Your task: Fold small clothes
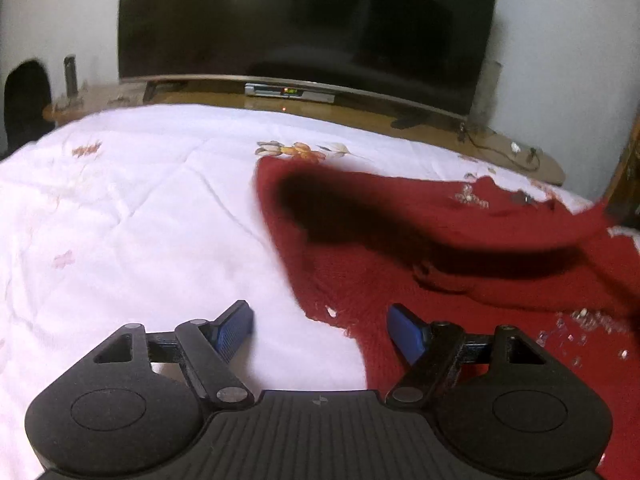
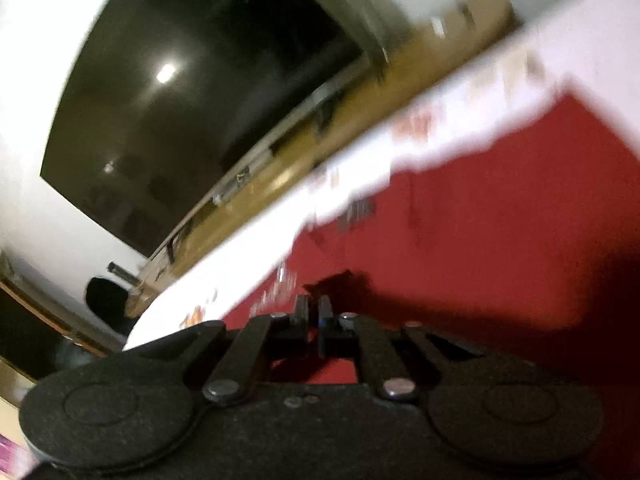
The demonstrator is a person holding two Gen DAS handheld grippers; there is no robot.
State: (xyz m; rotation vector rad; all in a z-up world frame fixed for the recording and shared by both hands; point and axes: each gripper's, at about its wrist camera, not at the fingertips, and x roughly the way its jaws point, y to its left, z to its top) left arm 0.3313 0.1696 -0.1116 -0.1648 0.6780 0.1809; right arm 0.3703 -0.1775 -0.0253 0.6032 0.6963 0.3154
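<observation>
A red knitted garment (image 1: pixel 460 280) with small shiny trims lies on the white bed cover (image 1: pixel 140 220), to the right. Its far right part is lifted and casts a dark shadow on the cloth below. My left gripper (image 1: pixel 320 330) is open and empty, low over the garment's near left edge. In the tilted, blurred right wrist view my right gripper (image 2: pixel 314 312) is shut on a fold of the red garment (image 2: pixel 480 220), which hangs from its fingertips.
A large dark TV (image 1: pixel 300 20) stands on a wooden unit (image 1: pixel 360 114) beyond the bed, with a small set-top box (image 1: pixel 288 91) under it. Cables lie at the unit's right end (image 1: pixel 504 152). A white wall is behind.
</observation>
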